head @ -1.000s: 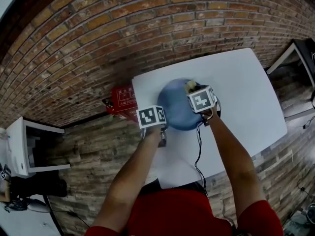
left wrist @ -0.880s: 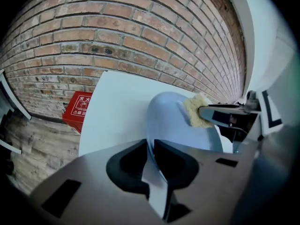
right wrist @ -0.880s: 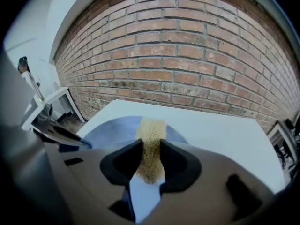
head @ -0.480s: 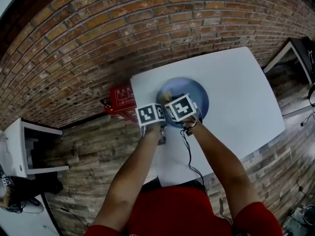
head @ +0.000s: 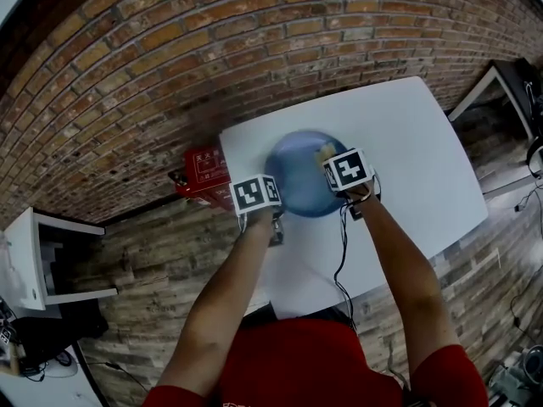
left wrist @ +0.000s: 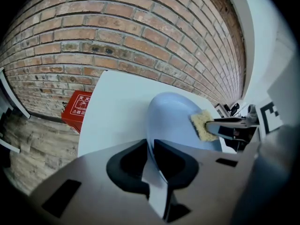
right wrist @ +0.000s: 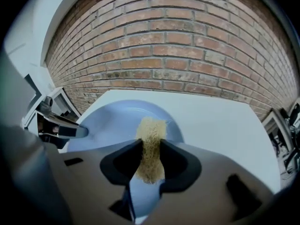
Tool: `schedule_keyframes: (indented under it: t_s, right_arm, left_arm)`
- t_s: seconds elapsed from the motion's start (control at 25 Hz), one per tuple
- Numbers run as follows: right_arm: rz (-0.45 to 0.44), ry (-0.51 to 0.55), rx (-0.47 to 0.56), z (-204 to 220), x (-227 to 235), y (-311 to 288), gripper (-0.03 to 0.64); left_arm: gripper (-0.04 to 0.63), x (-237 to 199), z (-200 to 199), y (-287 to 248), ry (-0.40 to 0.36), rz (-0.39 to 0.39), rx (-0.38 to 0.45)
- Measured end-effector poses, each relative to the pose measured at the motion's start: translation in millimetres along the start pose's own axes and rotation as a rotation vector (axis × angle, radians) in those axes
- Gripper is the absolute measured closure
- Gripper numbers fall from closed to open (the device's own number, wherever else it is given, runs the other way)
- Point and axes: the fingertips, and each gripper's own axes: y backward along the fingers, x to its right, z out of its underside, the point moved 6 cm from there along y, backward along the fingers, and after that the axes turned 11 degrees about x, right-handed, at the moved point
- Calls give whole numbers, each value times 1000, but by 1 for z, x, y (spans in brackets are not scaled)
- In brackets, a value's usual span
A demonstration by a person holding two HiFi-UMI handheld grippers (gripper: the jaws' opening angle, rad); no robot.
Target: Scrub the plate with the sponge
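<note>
left gripper [left wrist: 151, 146] is pinching the plate [left wrist: 173, 116] by its rim, near the left edge of the tabletop [left wrist: 117, 107]; right gripper [right wrist: 150, 146] is squeezing the sponge [right wrist: 151, 125] against it — plate likely stiff, slippery, breakable — sponge soft.

Plate [head: 299, 185] centre, open tabletop [head: 416, 151] right, box [head: 204, 172] left

Sponge [head: 325, 152] on plate [head: 297, 185], plate on table [head: 407, 142].
</note>
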Motion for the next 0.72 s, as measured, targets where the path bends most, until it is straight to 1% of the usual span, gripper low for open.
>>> schedule_keyframes:
  t_s: [0.08, 0.16, 0.32, 0.4, 0.48, 0.6, 0.72]
  right_arm:
    - [28, -7, -7, 3, 9, 4, 497]
    - [13, -20, 0, 3, 3, 9, 497]
    - [-104, -38, 30, -2, -43, 14, 497]
    - [-159, -26, 31, -3, -69, 13, 497]
    - [-196, -4, 18, -1, -89, 11, 497]
    - [-210, 19, -13, 5, -100, 8, 497]
    - [-199, 23, -20, 9, -93, 7, 497]
  left_arm:
    - [541, 0, 0, 0, 2, 2, 0]
    - [541, 0, 1, 0, 4, 2, -1]
    - [542, 0, -1, -1, 4, 5, 2]
    - [543, -1, -1, -1, 3, 6, 3]
    - [543, 0, -1, 0, 5, 8, -1]
    - [542, 2, 0, 0, 7, 9, -2]
    - [543, 1, 0, -1, 7, 10, -3]
